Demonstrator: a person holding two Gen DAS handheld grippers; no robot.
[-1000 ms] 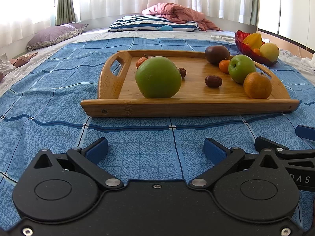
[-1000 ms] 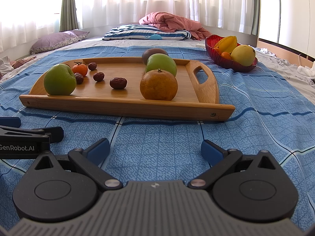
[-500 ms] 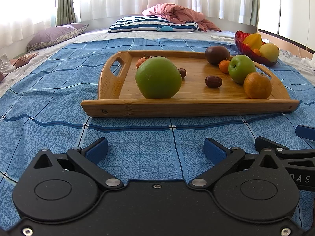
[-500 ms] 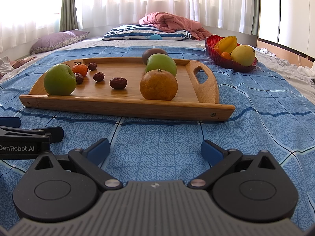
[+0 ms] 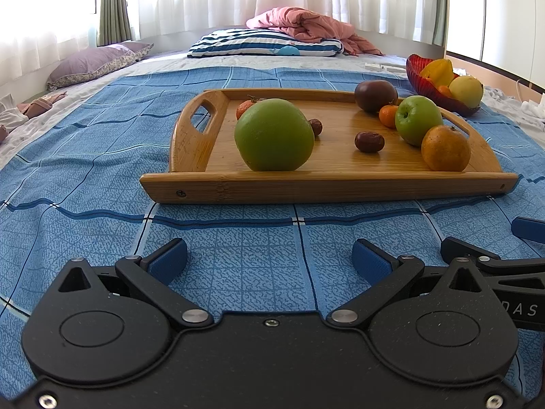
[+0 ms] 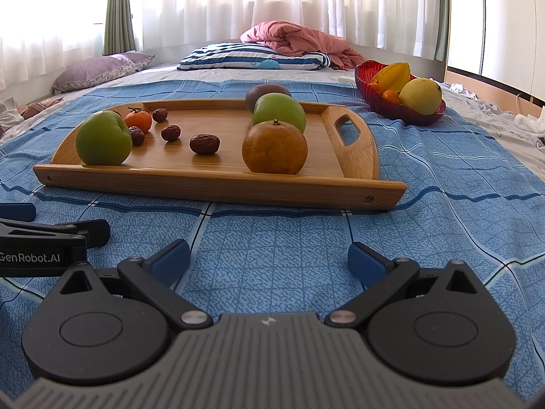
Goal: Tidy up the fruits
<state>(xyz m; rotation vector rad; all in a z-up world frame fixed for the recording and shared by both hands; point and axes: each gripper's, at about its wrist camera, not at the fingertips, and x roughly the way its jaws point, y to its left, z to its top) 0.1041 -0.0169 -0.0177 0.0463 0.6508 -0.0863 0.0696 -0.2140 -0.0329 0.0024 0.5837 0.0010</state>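
A wooden tray (image 5: 327, 184) (image 6: 221, 184) lies on the blue bedspread ahead of both grippers. On it are a large green fruit (image 5: 274, 135) (image 6: 103, 138), a green apple (image 5: 418, 119) (image 6: 280, 110), an orange (image 5: 445, 148) (image 6: 274, 146), a small tangerine (image 6: 138, 120), a dark round fruit (image 5: 375, 95) and several brown dates (image 6: 204, 144). My left gripper (image 5: 269, 260) is open and empty, low over the bedspread short of the tray. My right gripper (image 6: 269, 259) is open and empty beside it.
A red glass bowl (image 6: 391, 109) (image 5: 422, 78) with a yellow fruit, a starfruit and small oranges stands beyond the tray's right end. Pillows (image 6: 252, 59) and a pink blanket (image 6: 293, 39) lie at the far end of the bed.
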